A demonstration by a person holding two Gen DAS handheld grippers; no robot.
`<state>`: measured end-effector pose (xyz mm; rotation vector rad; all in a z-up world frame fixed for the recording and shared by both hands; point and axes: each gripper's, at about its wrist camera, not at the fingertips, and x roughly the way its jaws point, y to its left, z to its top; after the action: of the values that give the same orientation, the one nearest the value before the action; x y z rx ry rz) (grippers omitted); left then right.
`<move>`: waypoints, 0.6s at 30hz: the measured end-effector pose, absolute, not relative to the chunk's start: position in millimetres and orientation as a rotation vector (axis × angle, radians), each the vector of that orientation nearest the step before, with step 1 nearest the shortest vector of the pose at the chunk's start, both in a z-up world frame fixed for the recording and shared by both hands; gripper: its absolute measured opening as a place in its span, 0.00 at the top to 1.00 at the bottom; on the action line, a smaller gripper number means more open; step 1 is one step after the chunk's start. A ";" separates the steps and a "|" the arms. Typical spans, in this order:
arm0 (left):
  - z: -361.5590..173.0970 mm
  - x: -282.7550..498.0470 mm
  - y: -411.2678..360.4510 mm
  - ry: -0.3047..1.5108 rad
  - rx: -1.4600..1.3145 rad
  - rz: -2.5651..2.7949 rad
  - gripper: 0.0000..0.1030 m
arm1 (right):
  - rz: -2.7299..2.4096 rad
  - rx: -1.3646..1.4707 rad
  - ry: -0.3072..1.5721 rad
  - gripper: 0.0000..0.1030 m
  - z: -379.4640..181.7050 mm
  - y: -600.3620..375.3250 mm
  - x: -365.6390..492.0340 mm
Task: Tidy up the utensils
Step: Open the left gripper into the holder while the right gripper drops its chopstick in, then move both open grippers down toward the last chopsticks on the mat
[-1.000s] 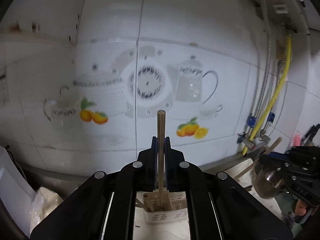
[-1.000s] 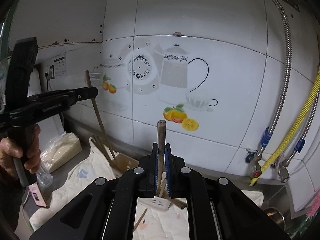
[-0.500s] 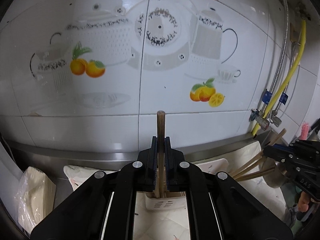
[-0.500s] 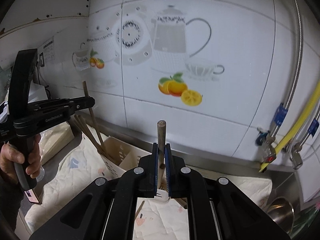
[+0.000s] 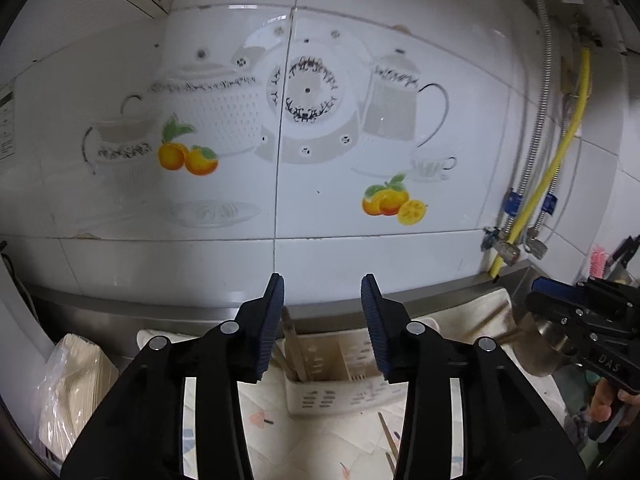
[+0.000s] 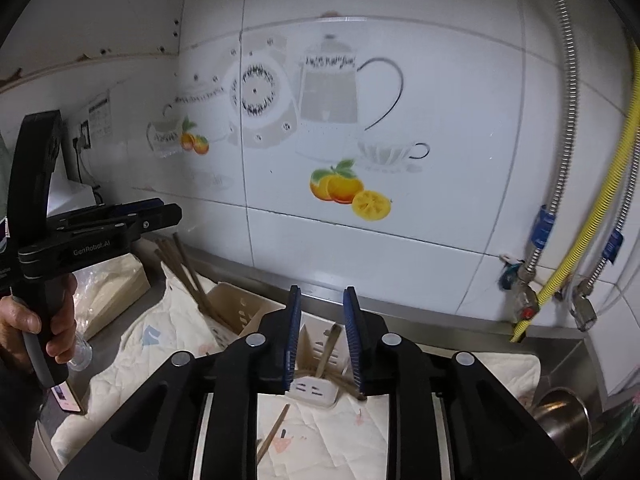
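I saw left gripper above cream utensil holder, jaws opening, nothing gripped; chopstick stood loose in holder's left compartment. Right gripper over same holder, jaws opening, nothing held; chopstick leaned inside. Stray chopstick lay on quilted cloth.

We are seeing glossy wall tiles, a slotted plastic holder, wooden chopsticks, quilted cloth and a shiny metal pot.
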<state>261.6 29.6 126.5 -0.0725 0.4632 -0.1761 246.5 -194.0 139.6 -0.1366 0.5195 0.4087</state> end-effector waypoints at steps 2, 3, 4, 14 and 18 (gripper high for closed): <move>123.2 245.3 31.2 0.457 -0.081 -0.174 0.54 | 0.417 -0.129 0.511 0.77 135.4 -196.8 231.3; 121.6 240.1 32.4 0.459 -0.086 -0.176 0.53 | 0.426 -0.122 0.518 0.77 128.5 -197.8 220.7; 118.1 231.6 33.5 0.462 -0.093 -0.174 0.52 | 0.430 -0.123 0.525 0.77 124.0 -196.9 215.4; 65.7 164.6 42.0 0.512 -0.121 -0.124 0.46 | 0.454 -0.081 0.685 0.77 21.6 -188.4 152.0; 37.6 147.1 46.8 0.549 -0.140 -0.103 0.45 | 0.456 -0.037 0.773 0.77 -22.4 -182.5 135.7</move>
<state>147.1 46.8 37.6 -0.1402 0.5494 -0.1033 135.7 -182.5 -22.4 -0.0366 0.7729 0.4555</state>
